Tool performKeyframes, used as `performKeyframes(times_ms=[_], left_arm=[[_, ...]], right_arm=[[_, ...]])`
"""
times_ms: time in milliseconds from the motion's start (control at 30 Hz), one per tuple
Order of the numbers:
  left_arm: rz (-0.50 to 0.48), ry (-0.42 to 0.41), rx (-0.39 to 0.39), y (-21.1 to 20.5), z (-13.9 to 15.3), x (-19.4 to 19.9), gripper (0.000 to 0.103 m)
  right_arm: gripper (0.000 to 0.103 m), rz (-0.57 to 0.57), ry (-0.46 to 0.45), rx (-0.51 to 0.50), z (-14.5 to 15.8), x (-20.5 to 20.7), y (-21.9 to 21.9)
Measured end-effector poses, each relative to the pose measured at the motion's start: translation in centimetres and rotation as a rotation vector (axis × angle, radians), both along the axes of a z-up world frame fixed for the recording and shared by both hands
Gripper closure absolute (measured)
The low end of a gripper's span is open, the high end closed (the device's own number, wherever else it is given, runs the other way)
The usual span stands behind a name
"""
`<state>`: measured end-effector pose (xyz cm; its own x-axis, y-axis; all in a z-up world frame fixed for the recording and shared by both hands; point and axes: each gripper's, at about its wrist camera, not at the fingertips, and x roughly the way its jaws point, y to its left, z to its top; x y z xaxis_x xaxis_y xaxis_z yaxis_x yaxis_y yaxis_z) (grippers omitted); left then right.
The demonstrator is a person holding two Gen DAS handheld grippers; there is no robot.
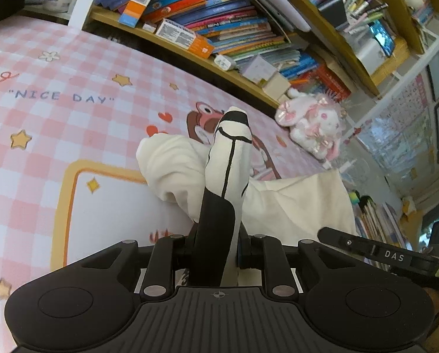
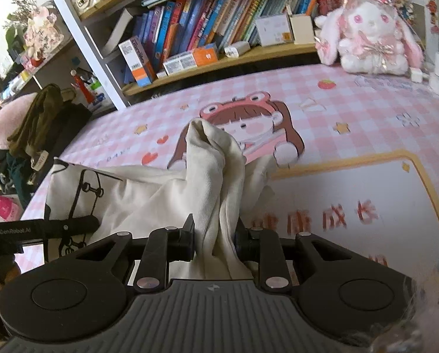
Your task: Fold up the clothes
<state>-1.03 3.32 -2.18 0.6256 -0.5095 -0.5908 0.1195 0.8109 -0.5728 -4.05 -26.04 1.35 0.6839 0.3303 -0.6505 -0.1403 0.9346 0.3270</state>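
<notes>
Cream fabric, a garment (image 2: 148, 194) with black line-art print, is gathered in both grippers above a pink checked mat (image 1: 72, 67) that covers the table. In the left wrist view, the left gripper (image 1: 216, 235) is clenched on a bunched fold bearing a thick black band, which rises from the jaws toward 12 o'clock. In the right wrist view, the right gripper (image 2: 215, 235) is clenched on a plain cream bunch, likewise rising toward 12 o'clock, while the rest of the cloth trails off toward 9 o'clock, where the printed panel is seen. The left tool's arm, marked GenRobot.AI, is visible there at about 8 o'clock.

The step in hand is judged to be lifting and spreading the garment before a fold is laid. It would be done well if the two grips were drawn apart until the cloth between them is taut, then lowered together onto the mat so that no creases are trapped. The grips appear to be on bunched cloth rather than on clean corners, so a regrip at an edge may be needed.

The garment's long axis is judged to run between the two grippers, roughly 9 to 3 o'clock in the right wrist view. Which end is the neck cannot be told. A plush rabbit (image 2: 369, 35) sits well apart, at 1 o'clock.
</notes>
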Motion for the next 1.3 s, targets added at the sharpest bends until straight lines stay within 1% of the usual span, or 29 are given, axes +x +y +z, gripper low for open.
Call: performKeyframes(times_ms=[200,433,567,700,867,1000,1167,1300], left_arm=[[0.019,-0.001,0.011,-1.2,1.2,4.1,0.083],[0.034,-0.035,0.042,-1.9,1.8,10.7,0.083],[0.046,-0.056,0.042,-2.1,1.8,14.7,0.083],[0.055,-0.077,0.037,-2.3,1.7,18.4,0.083],[0.065,-0.087,0.040,-2.5,1.7,22.3,0.083],[0.078,-0.090,0.032,-2.1,1.5,24.8,0.083],[0.088,-0.080,0.020,-1.4,0.6,27.4,0.083],[0.102,-0.063,-0.002,-0.5,-0.6,29.0,0.083]], right_arm=[[0.082,0.035,-0.024,0.007,1.1,4.3,-1.3],[0.082,0.074,-0.056,0.004,1.8,10.6,-2.8],[0.082,0.080,-0.089,0.000,2.2,14.5,-3.1],[0.083,0.053,-0.099,0.020,2.4,18.6,-3.4],[0.082,0.013,-0.091,0.074,2.0,23.4,-4.2],[0.082,0.002,-0.087,0.102,1.6,26.4,-4.6],[0.082,-0.010,-0.074,0.152,0.6,29.1,-4.9],[0.083,-0.024,-0.063,0.187,-0.6,30.1,-5.0]])
